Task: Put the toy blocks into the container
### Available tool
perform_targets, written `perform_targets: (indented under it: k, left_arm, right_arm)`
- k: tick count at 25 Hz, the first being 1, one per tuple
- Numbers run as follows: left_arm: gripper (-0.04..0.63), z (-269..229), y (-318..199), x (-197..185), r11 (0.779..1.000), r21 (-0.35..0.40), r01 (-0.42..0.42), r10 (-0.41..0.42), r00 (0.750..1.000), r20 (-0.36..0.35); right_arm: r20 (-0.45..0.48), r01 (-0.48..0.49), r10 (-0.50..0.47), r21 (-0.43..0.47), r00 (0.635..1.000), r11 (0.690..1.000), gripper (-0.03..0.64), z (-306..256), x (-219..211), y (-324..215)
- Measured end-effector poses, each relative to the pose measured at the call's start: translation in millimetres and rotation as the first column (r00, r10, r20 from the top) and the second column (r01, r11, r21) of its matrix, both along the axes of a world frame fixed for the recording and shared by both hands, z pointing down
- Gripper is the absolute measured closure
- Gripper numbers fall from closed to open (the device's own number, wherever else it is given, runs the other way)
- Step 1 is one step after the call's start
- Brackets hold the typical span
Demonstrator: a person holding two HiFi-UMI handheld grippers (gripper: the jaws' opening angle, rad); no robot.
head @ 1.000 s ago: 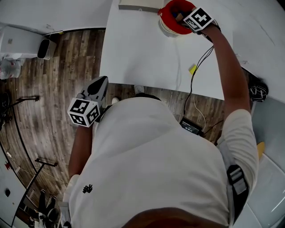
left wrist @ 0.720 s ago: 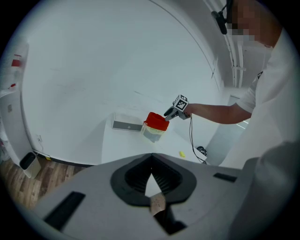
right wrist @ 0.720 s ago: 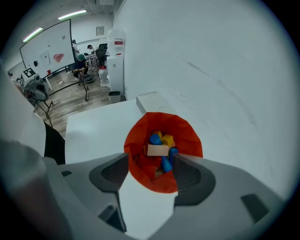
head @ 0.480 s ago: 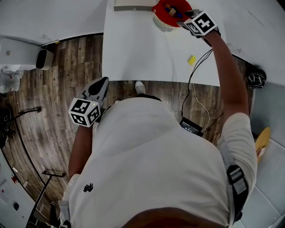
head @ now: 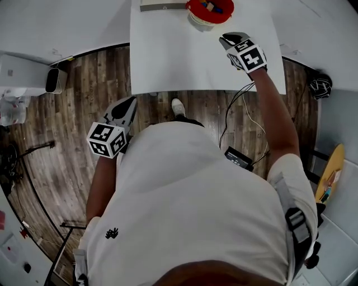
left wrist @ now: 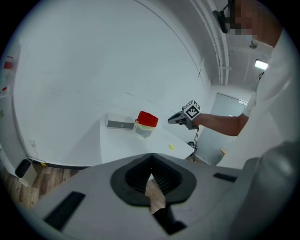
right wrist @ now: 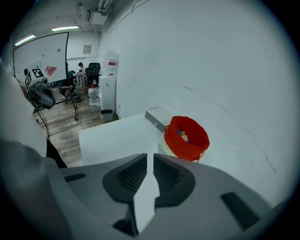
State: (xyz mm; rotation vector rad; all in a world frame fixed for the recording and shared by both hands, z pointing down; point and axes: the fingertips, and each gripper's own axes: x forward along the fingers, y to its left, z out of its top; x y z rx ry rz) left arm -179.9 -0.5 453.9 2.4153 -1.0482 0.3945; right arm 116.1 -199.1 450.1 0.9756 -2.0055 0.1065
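Note:
The red-rimmed container [head: 210,8] stands at the far edge of the white table [head: 168,56], with coloured toy blocks [right wrist: 182,135] inside it. My right gripper [head: 224,39] hovers over the table on the near side of the container, apart from it. Its jaws have just been closing; only a thin slit shows in the right gripper view [right wrist: 150,157], with nothing between them. A small yellow block [left wrist: 171,146] lies on the table below that gripper [left wrist: 172,120]. My left gripper [head: 131,100] hangs over the wooden floor, short of the table, shut and empty [left wrist: 151,158].
A flat grey box [head: 162,5] lies left of the container. Cables [head: 240,106] hang off the table's near edge down to a black box [head: 238,158] on the floor. A white bin [head: 54,80] stands on the floor at the left.
The right gripper has drawn back from above the container toward the table's near edge, and its jaws have closed. The left gripper has hardly shifted.

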Motion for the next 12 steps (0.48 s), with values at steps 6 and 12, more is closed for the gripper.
perform_targets:
  k: [6, 12]
  left_arm:
    - [0.589, 6.3, 24.3, -7.6, 1.000, -0.018, -0.017, 0.016, 1.000, -0.009]
    - [0.589, 16.4, 47.4, -6.5, 0.997, -0.053, -0.058, 0.058, 0.998, -0.018]
  right_arm:
    - [0.114, -0.057, 0.056, 0.012, 0.992, 0.998, 0.603, 15.1, -32.0, 78.1]
    - [0.218, -0.109, 0.113, -0.034, 0.969, 0.994, 0.603, 41.9, -51.3, 143.4]
